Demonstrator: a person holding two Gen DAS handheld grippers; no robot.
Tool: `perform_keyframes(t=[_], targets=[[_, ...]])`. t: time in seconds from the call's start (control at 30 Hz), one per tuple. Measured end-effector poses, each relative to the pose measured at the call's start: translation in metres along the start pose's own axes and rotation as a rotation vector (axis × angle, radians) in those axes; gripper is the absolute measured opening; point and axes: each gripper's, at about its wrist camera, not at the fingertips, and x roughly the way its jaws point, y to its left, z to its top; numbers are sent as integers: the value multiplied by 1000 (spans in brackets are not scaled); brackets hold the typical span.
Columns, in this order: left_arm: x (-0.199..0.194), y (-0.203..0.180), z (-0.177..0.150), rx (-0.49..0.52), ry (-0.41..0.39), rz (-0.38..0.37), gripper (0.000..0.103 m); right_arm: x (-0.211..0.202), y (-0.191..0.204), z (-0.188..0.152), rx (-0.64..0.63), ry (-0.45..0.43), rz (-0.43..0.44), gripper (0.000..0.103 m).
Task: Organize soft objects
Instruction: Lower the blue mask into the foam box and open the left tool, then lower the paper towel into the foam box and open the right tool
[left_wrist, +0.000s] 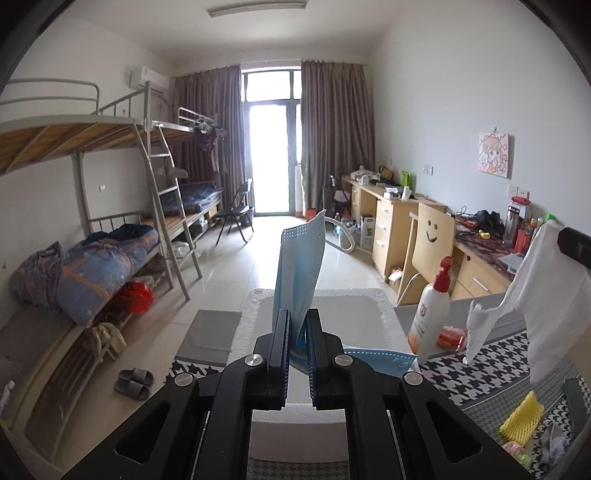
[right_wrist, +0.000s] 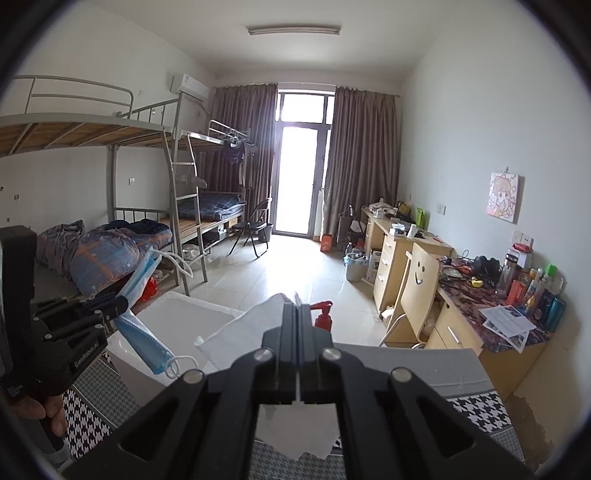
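Two tongs, both loaded. Left tongs (left_wrist: 297, 332) at lower center of left wrist view, pinching blue face mask (left_wrist: 301, 258) upright above white foam box (left_wrist: 388, 314). Right tongs (right_wrist: 297, 325) pressed together on white tissue (right_wrist: 243, 332), lower center, near red-capped bottle (right_wrist: 322, 314).

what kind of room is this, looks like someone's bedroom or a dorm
Most likely a shared dormitory room. Grey metal bunk beds with ladders line one wall, a row of light wooden desks cluttered with bottles and papers lines the other, and brown curtains frame a glass balcony door at the far end.
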Motion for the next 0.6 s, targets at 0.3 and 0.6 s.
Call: perform_keyframes(t=[0.3, 0.6], targets=[[33, 8, -4, 0, 99, -43, 17, 12, 8, 10, -11, -4, 15, 2], [35, 26, -10, -41, 87, -11, 92, 22, 16, 15, -25, 2, 24, 2]])
